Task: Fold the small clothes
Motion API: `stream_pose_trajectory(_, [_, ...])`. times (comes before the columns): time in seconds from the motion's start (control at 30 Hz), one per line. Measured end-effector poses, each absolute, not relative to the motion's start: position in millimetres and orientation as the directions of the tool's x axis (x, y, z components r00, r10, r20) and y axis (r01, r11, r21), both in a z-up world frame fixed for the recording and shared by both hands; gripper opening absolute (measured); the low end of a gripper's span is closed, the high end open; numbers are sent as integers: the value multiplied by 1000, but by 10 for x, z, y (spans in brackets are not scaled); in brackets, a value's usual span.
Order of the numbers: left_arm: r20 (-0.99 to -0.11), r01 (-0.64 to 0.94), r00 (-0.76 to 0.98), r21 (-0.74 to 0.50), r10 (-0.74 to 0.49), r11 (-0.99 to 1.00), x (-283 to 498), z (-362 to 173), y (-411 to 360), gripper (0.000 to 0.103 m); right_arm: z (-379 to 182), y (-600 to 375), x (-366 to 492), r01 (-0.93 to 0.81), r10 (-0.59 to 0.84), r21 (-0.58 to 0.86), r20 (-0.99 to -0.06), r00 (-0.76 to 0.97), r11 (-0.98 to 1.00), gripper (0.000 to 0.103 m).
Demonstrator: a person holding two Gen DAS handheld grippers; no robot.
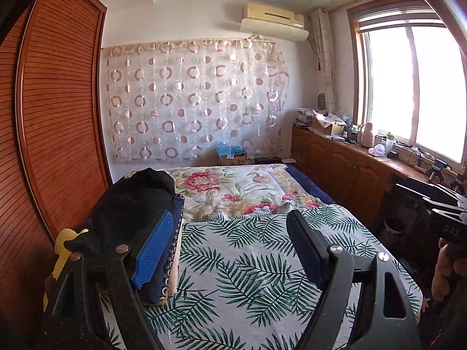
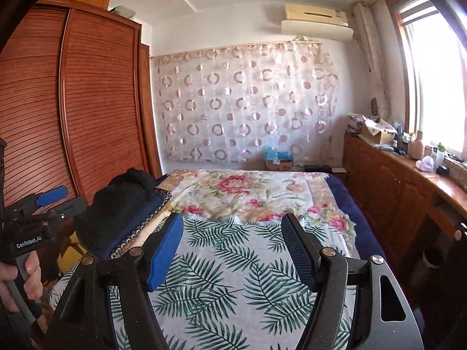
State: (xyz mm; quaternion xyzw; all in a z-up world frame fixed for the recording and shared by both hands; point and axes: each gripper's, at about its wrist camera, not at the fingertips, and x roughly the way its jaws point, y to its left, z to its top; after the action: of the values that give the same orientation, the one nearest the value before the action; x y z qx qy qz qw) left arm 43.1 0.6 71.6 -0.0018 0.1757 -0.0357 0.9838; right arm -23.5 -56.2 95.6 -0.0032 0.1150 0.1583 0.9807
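Dark folded clothes (image 1: 131, 213) sit stacked at the bed's (image 1: 248, 262) left edge; left gripper (image 1: 230, 248) and right gripper (image 2: 233, 250) are spread, empty; folding appears finished.

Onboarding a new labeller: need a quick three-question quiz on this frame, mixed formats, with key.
1. True or false: the left gripper holds a garment between its fingers.
2. Multiple choice: the black garment lies
A. on the wooden counter
B. on top of a folded pile at the bed's left side, near the wardrobe
C. across the right gripper
3. Fill in: the cloth spread under both grippers is printed with green ____.

Key
1. False: both grippers stand open and empty above the leaf-print cloth.
2. B
3. leaves
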Motion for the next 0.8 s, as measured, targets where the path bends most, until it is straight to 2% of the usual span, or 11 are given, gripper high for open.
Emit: stream_pose_trajectory(0.8, [-349,38,937,-1,-36,999,379,718,-10,81,878,-692,-57,-296,299,50,-225,927,954,72])
